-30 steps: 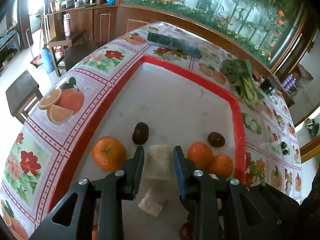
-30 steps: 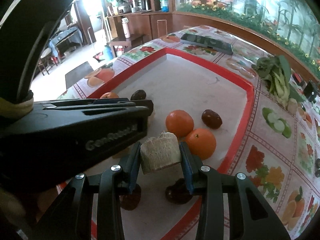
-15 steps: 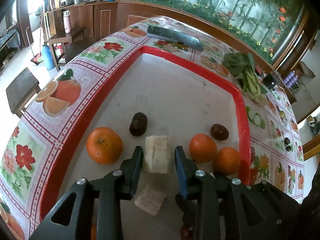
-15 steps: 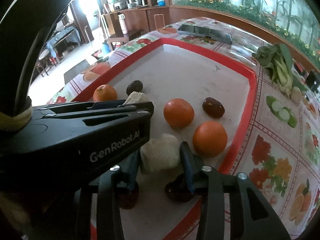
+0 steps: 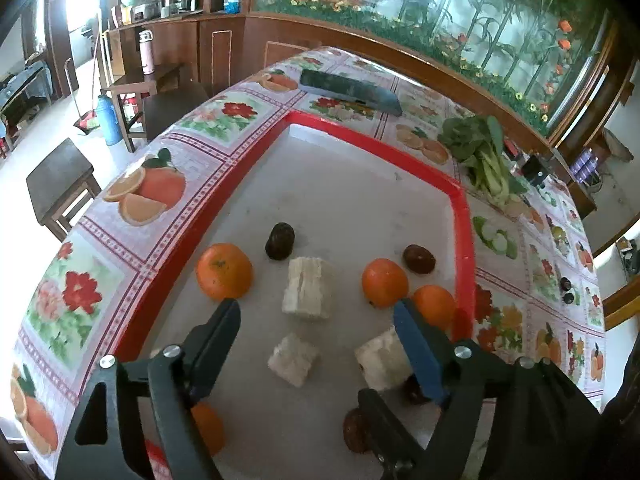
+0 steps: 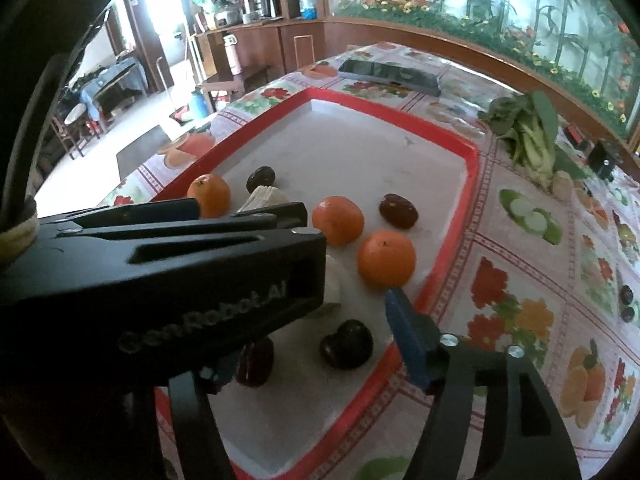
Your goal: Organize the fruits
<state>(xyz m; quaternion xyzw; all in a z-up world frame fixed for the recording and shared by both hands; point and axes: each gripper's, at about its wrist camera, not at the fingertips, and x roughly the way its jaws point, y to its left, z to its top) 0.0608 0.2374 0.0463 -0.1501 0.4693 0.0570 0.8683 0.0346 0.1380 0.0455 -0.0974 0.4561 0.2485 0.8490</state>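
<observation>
A red-rimmed tray (image 5: 464, 240) holds several oranges, dark fruits and three pale fibrous chunks. My left gripper (image 5: 316, 336) hovers over the tray's near end with its jaws opening and nothing pressed between them. One pale chunk (image 5: 293, 359) lies on the tray under the gap, another (image 5: 307, 288) just beyond it, beside an orange (image 5: 224, 272). My right gripper (image 6: 320, 320) is also opening; only its blue-padded right finger (image 6: 404, 332) shows, as the left gripper's body hides the other. A pale chunk (image 6: 334, 284) and a dark fruit (image 6: 346, 344) lie below it, untouched.
A dark phone (image 5: 350, 90) lies on the fruit-print tablecloth beyond the tray. Leafy greens (image 5: 476, 152) lie off the tray's far right corner. Wooden stools (image 5: 60, 180) stand on the floor left of the table. The tray's far half (image 5: 360, 184) holds nothing.
Both grippers held a pale chunk a second ago. Both have spread their jaws and drawn back slightly, and the chunks now lie on the tray.
</observation>
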